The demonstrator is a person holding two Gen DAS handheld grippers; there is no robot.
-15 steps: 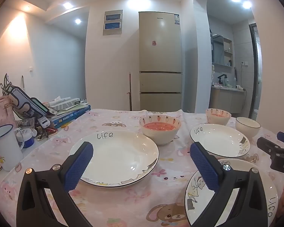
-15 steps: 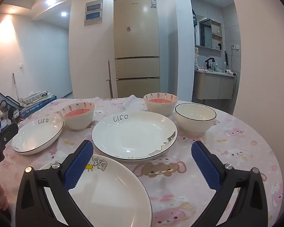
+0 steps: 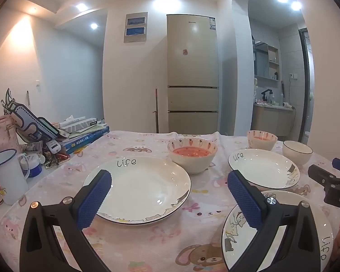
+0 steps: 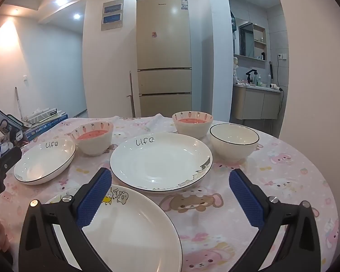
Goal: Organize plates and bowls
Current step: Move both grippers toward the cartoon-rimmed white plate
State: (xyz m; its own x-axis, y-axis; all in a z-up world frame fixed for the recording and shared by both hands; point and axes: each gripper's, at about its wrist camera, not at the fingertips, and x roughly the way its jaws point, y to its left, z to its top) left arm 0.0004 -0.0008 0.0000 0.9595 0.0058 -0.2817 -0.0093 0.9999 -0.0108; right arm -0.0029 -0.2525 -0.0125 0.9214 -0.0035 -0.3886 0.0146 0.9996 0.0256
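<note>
Three white "life" plates lie on the pink cartoon tablecloth. In the left wrist view: left plate (image 3: 142, 185), far right plate (image 3: 264, 170), near plate (image 3: 281, 233). In the right wrist view: left plate (image 4: 45, 161), middle plate (image 4: 162, 161), near plate (image 4: 129, 229). Two carrot-print bowls with pink insides (image 4: 93, 137) (image 4: 192, 123) and a plain white bowl (image 4: 234, 140) stand behind them. My left gripper (image 3: 168, 195) is open and empty above the left plate. My right gripper (image 4: 170, 196) is open and empty above the near plate's right edge.
At the table's left edge stand a white enamel mug (image 3: 8, 176), a stack of books (image 3: 86, 136), a pink bag (image 3: 0, 131) and small clutter. A fridge (image 3: 192, 74) stands behind the table. The table's round edge (image 4: 324, 167) curves at the right.
Both grippers have shifted only slightly; the plates and bowls have not moved.
</note>
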